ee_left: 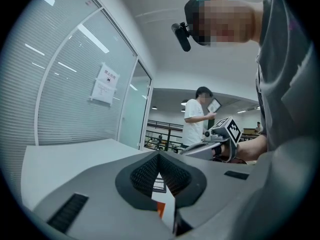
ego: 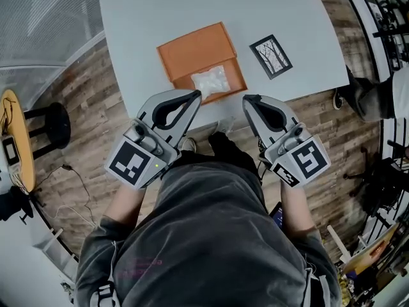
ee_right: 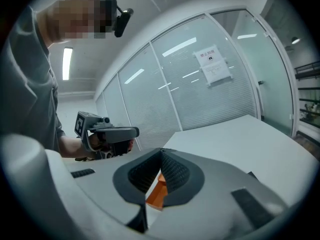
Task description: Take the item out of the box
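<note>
An open orange box (ego: 199,57) lies on the white table (ego: 140,18), its lid folded back. In its near half rests a white item in a clear bag (ego: 209,80). My left gripper (ego: 197,94) hovers at the table's near edge, just in front of the box's left corner, jaws shut and empty. My right gripper (ego: 246,98) is level with it, off the box's right corner, also shut and empty. A sliver of the orange box (ee_left: 160,209) shows under the left gripper's (ee_left: 159,155) shut jaws. The box (ee_right: 156,193) appears likewise under the right gripper (ee_right: 161,150).
A black-framed tree picture (ego: 271,56) lies right of the box. A black stool (ego: 54,123) and a round wooden table (ego: 18,139) stand on the floor at left. Another person (ee_left: 195,116) stands in the background beyond a glass wall.
</note>
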